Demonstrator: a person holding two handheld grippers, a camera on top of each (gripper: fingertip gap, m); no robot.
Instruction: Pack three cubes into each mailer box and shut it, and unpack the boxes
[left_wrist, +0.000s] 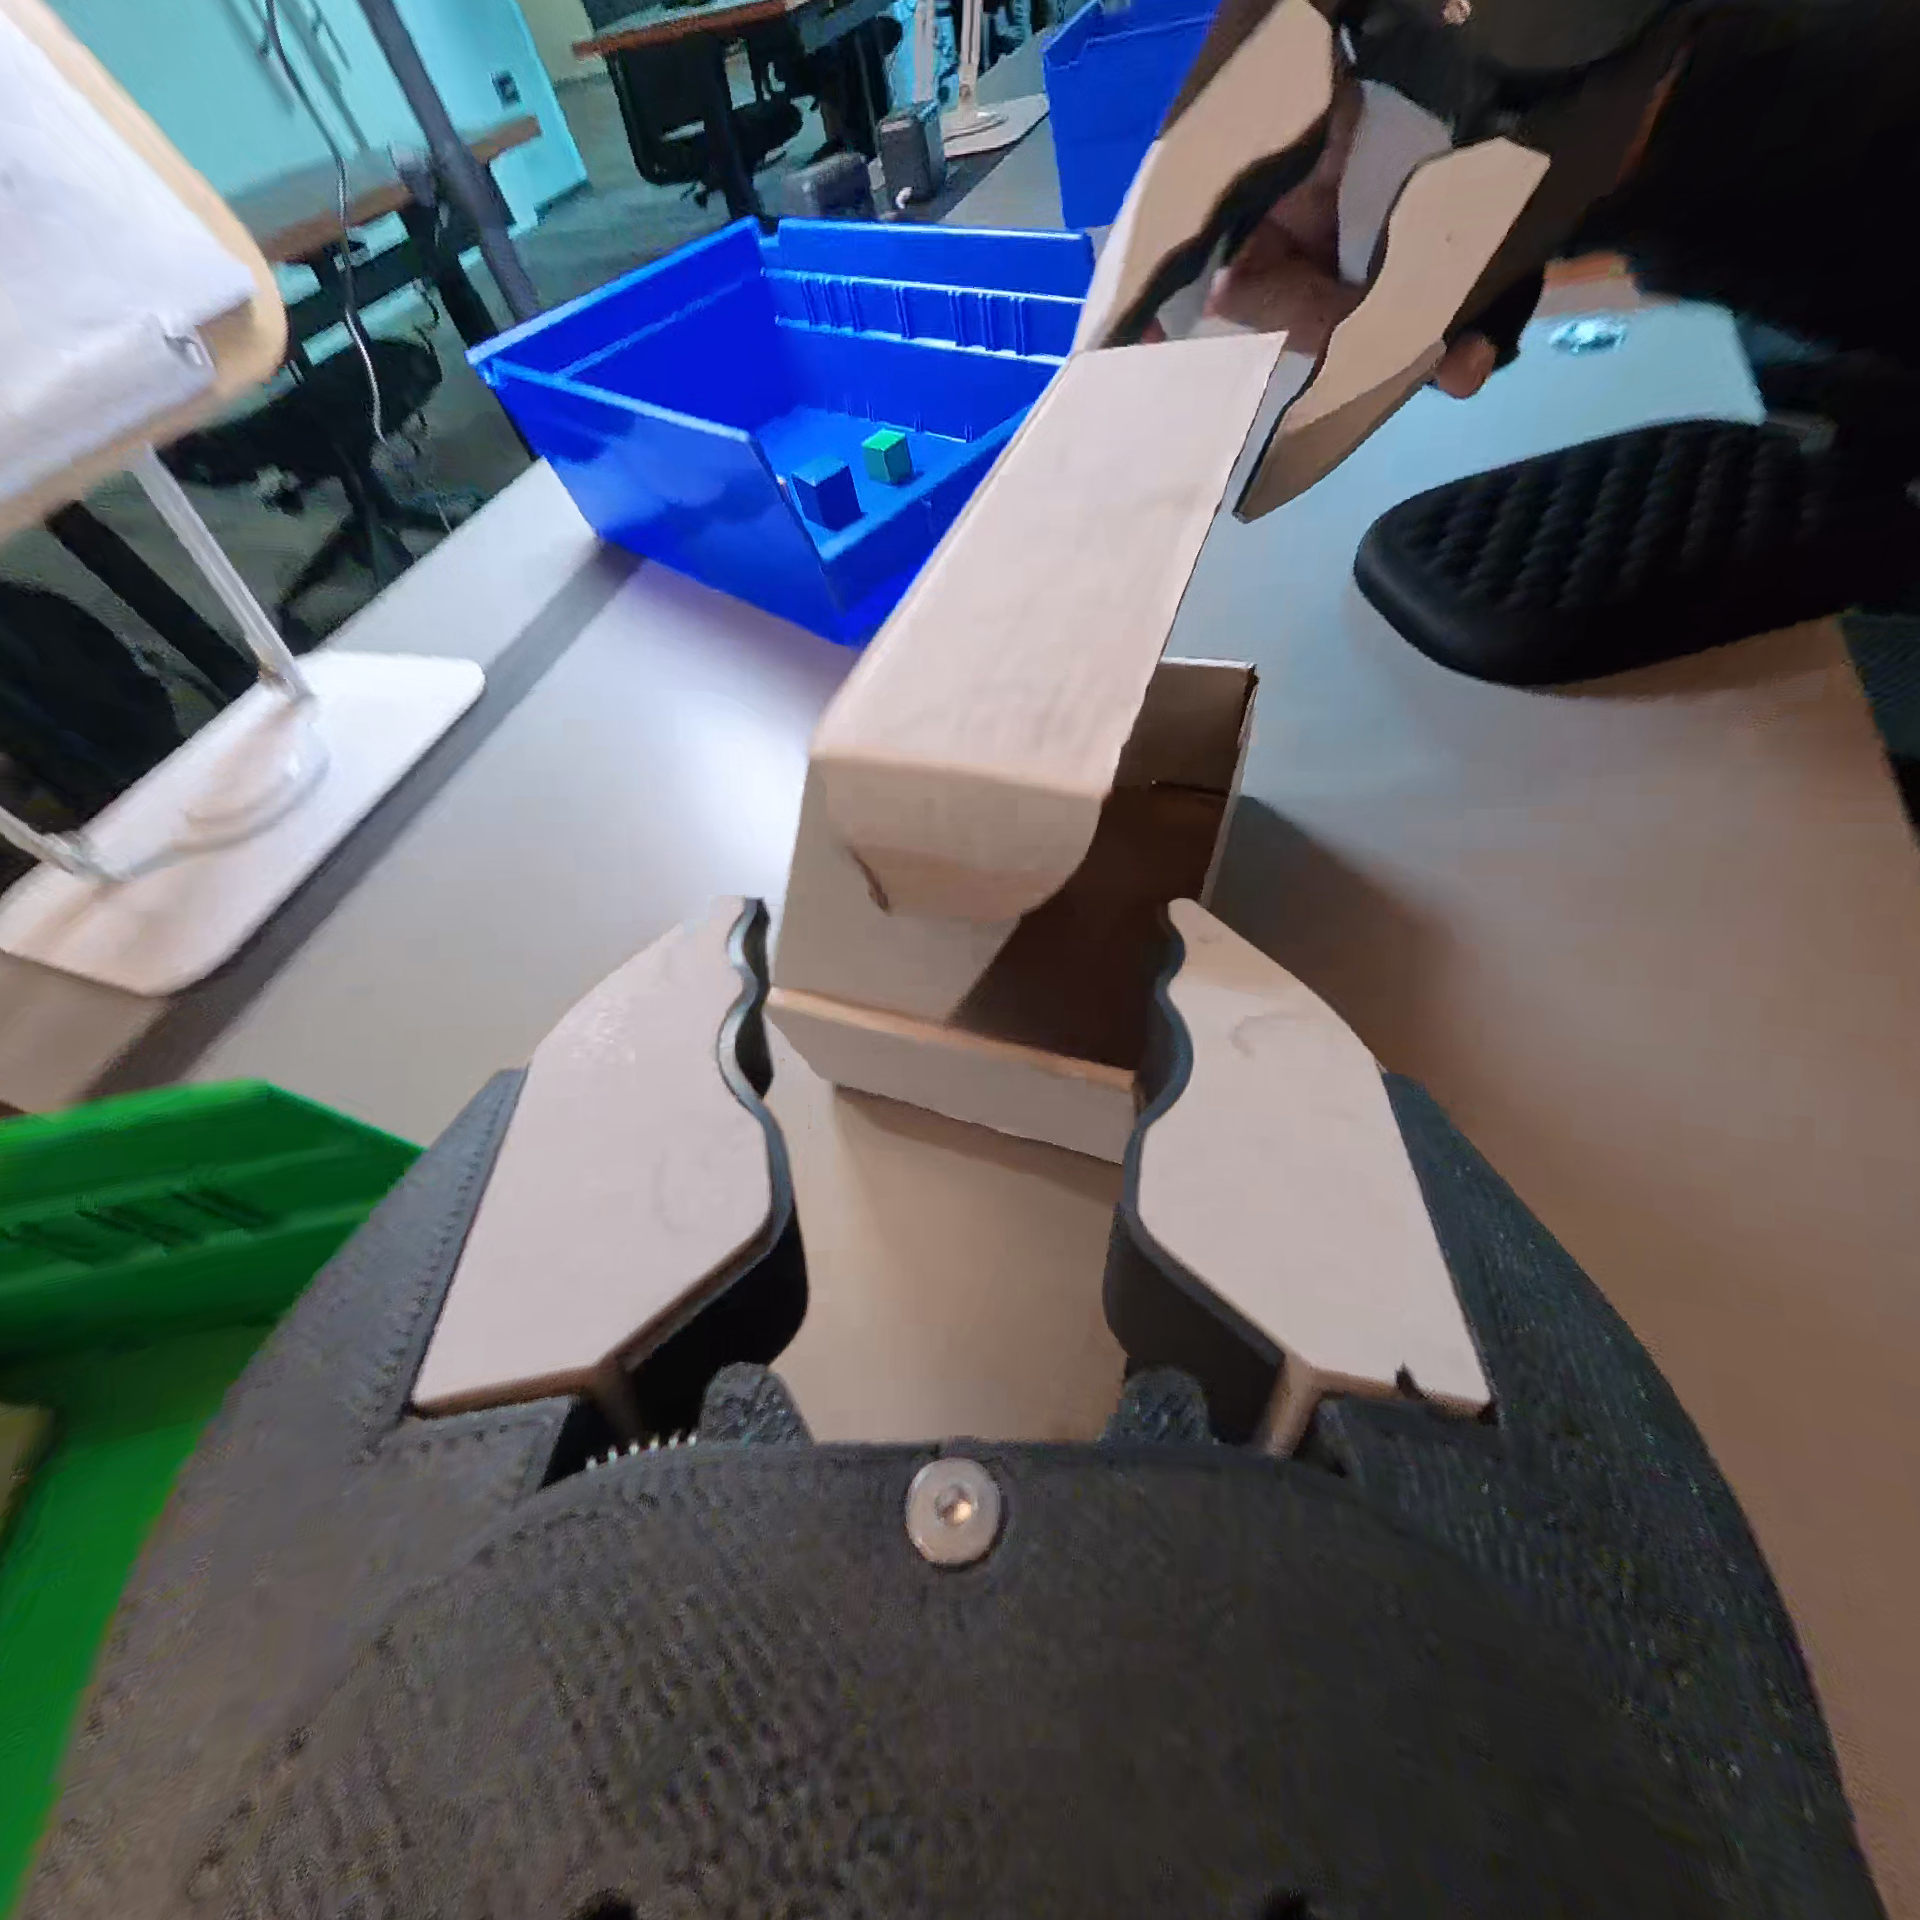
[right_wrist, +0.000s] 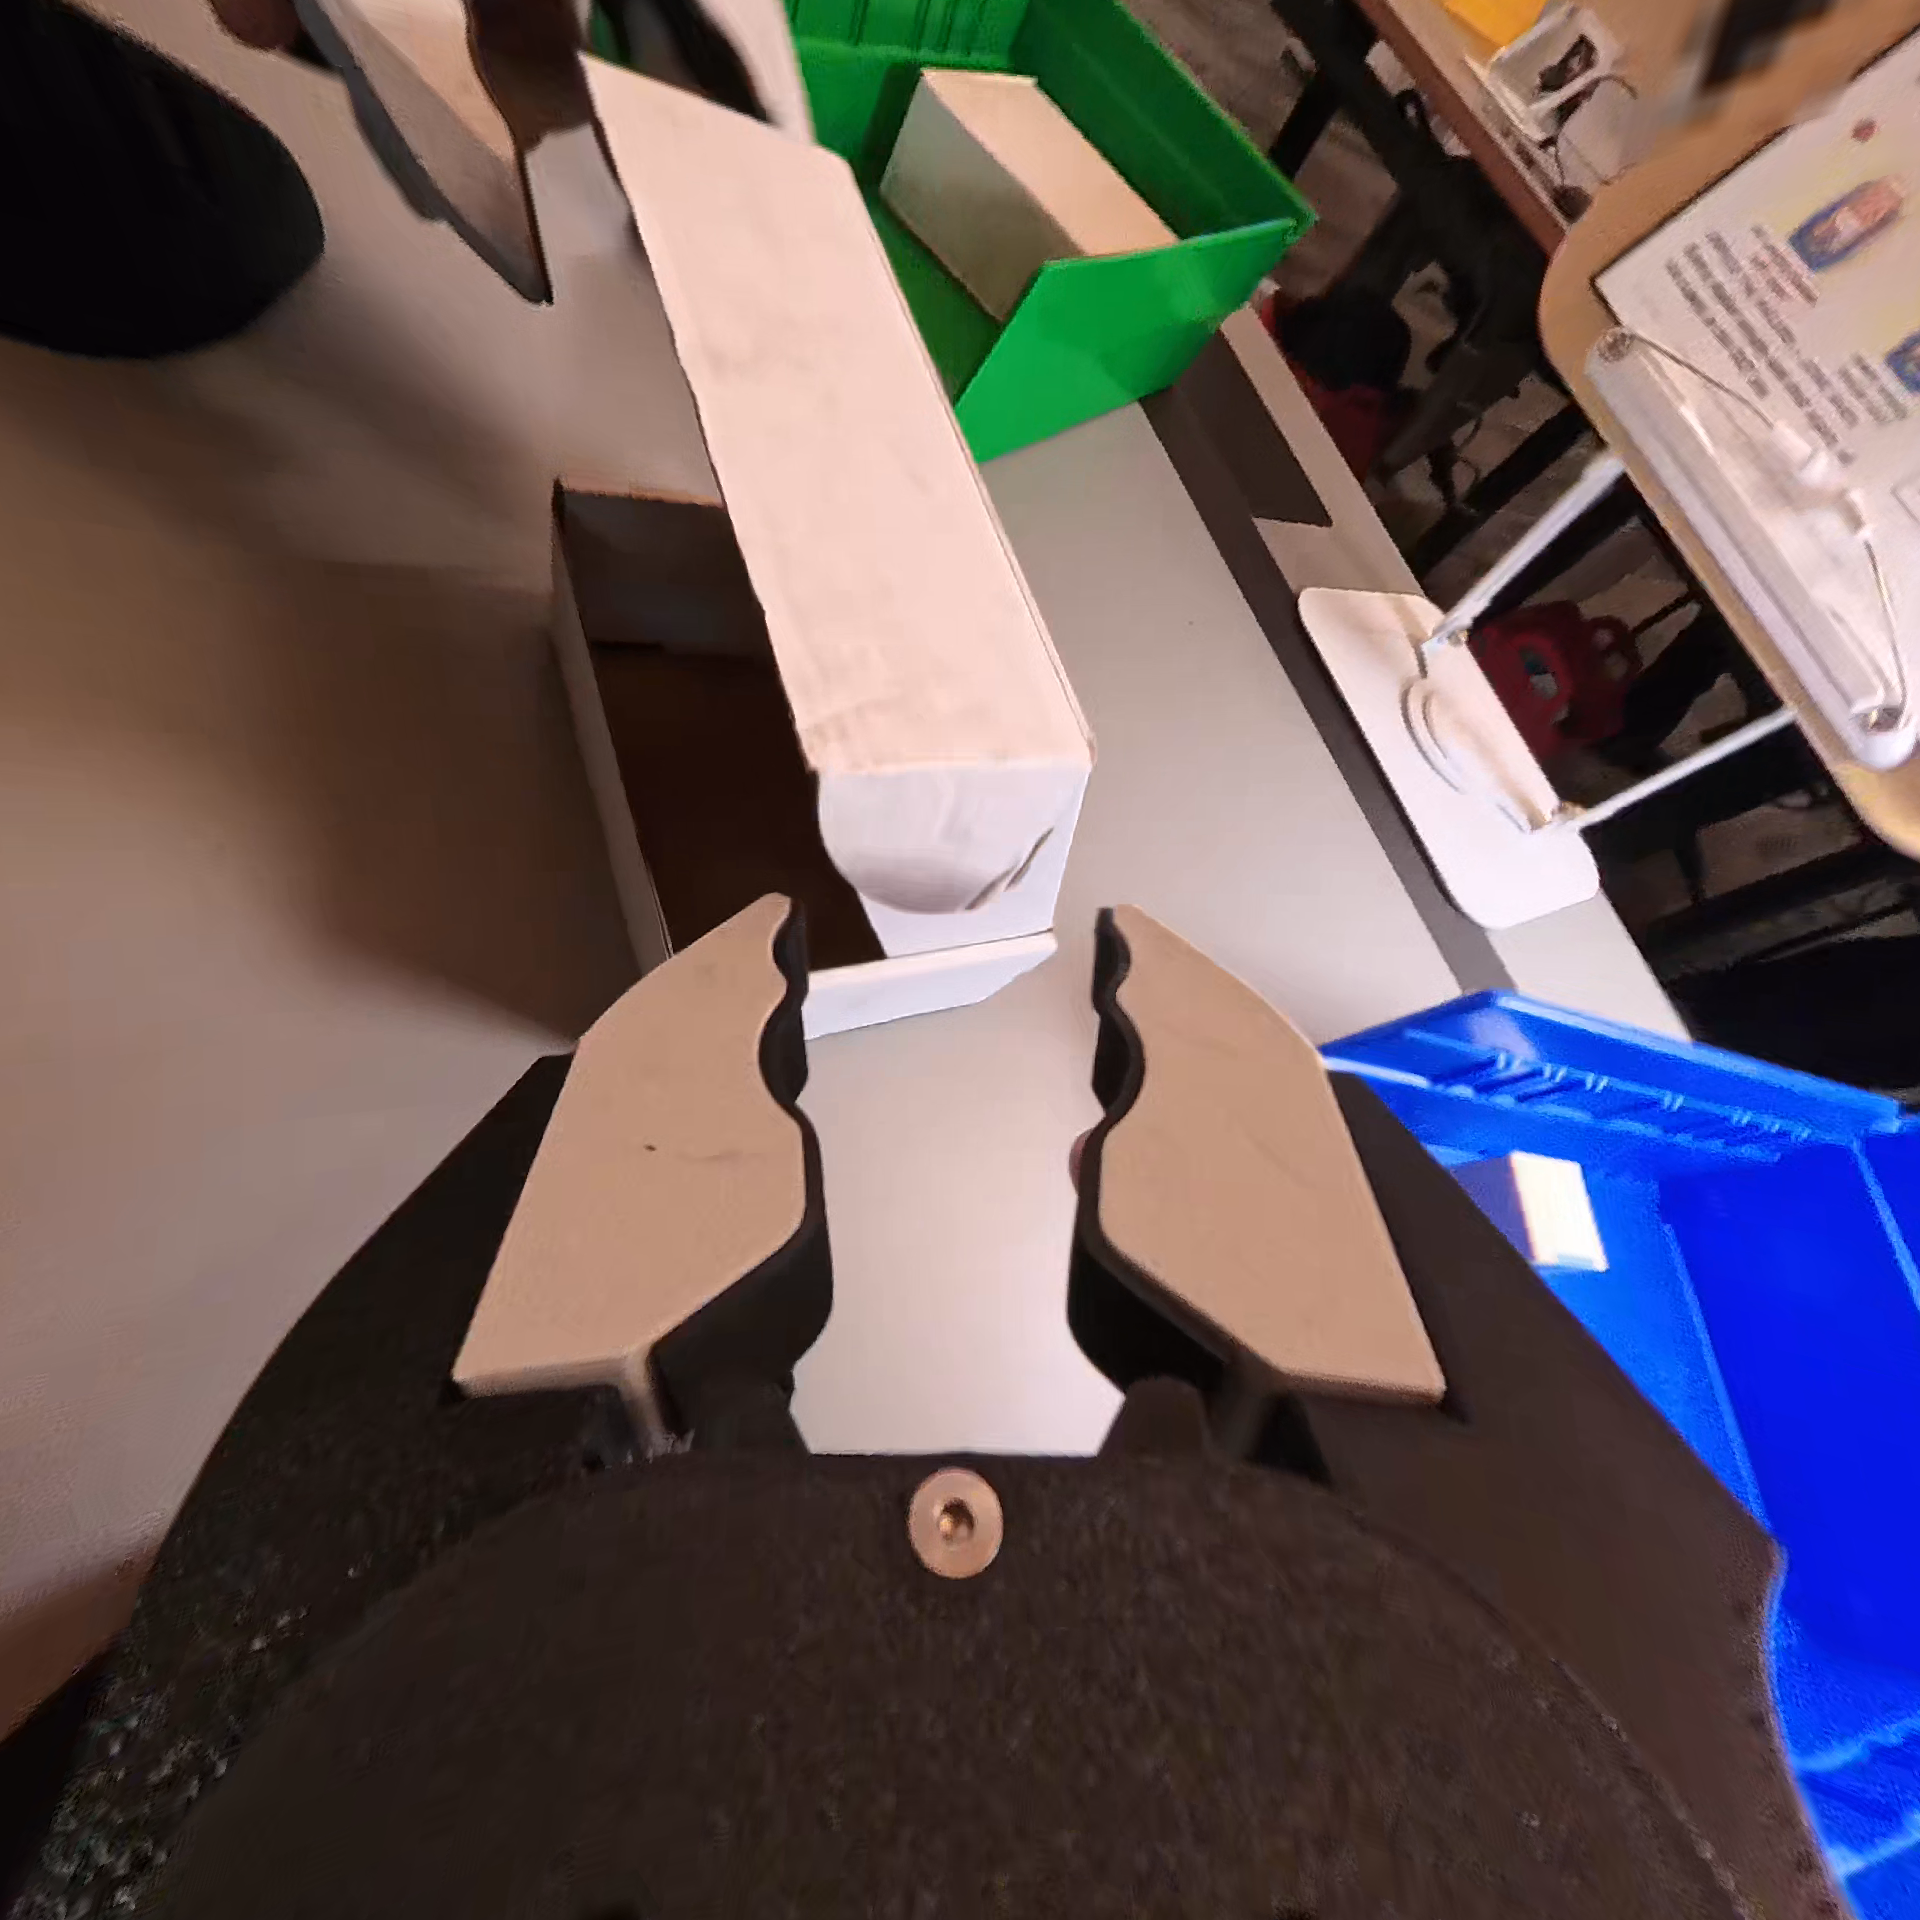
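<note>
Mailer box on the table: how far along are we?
Done: the mailer box has its lid raised, and a blue cube and a green cube lie in the blue bin.
In hand: nothing held; left tongs and right tongs are open at opposite ends of the box.
Left: another box lies in the green bin. The open box's contents are hidden.

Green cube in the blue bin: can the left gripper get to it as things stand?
Probably not directly. The left gripper, open, sits at the near end of the mailer box, whose raised lid stands between it and the green cube in the blue bin. It would have to go around.
</note>
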